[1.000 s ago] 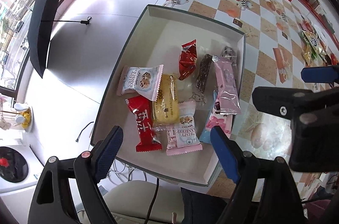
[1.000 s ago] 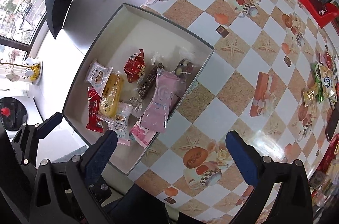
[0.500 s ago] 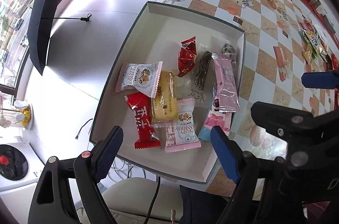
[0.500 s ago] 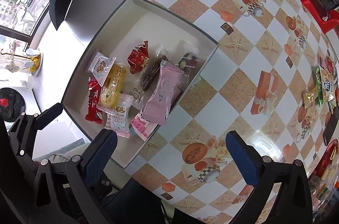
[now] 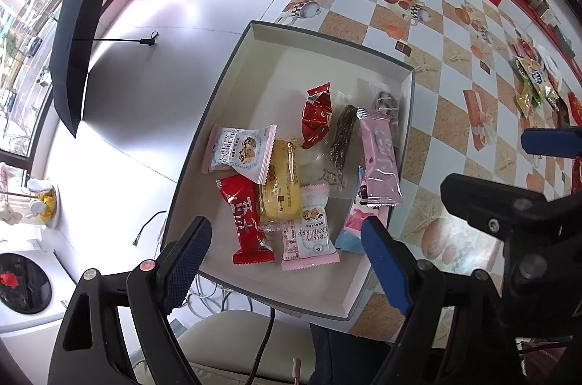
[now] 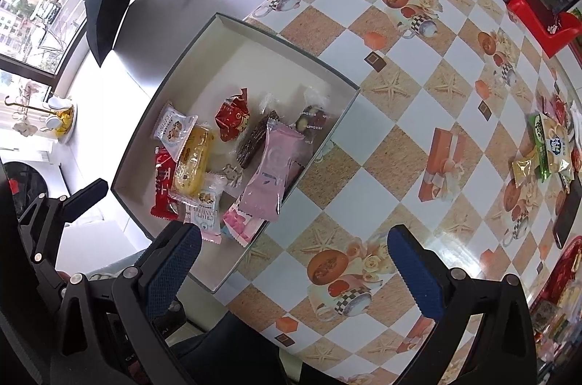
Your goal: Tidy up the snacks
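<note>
A shallow white box (image 5: pixel 329 44) sits at the table's near corner on a checkered tablecloth (image 6: pixel 407 115), holding a cluster of wrapped snacks: a pink bar (image 5: pixel 378 159) leaning on the right wall, a red packet (image 5: pixel 245 217), a yellow cake (image 5: pixel 280 185), two Crispy Cranberry packs (image 5: pixel 240 150) and a dark bar (image 5: pixel 342 137). The left gripper (image 5: pixel 287 257) hovers above the box's near edge, jaws spread wide and empty, the snacks just ahead between its fingers. The right gripper (image 6: pixel 291 261) hangs wide apart over the tablecloth, holding nothing, the box at its left finger. More loose snacks (image 6: pixel 545 145) lie well apart at the table's far right
</note>
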Action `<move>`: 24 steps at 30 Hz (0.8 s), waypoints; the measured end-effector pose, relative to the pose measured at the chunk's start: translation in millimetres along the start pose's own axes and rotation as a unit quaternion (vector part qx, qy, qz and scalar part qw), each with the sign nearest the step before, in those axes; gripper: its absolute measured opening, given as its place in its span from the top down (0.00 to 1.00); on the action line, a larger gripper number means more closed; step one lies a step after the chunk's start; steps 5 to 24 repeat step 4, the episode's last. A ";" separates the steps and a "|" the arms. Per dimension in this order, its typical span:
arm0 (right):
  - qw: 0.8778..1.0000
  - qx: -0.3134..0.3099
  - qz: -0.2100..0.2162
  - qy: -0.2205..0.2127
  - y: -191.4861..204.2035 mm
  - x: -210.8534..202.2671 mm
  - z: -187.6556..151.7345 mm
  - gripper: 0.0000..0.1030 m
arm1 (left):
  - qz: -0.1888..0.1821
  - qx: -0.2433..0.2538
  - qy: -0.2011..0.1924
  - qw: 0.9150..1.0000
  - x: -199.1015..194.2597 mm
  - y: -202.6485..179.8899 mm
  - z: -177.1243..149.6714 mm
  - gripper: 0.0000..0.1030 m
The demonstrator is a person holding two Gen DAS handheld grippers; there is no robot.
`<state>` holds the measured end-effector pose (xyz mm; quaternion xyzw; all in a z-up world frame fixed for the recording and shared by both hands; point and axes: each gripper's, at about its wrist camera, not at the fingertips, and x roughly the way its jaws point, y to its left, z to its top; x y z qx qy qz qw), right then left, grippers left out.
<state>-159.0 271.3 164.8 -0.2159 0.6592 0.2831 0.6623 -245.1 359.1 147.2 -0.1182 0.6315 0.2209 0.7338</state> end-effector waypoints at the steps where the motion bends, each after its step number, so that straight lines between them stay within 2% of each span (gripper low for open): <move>1: 1.000 0.000 0.000 0.000 -0.1 -0.4 -0.1 0.00 | 0.000 0.000 -0.002 1.000 -0.7 -0.2 0.1 0.16; 24: 1.000 0.001 0.001 -0.001 -1.7 -1.2 -0.8 0.00 | 0.002 0.000 -0.005 1.000 -2.4 -1.3 -0.6 0.16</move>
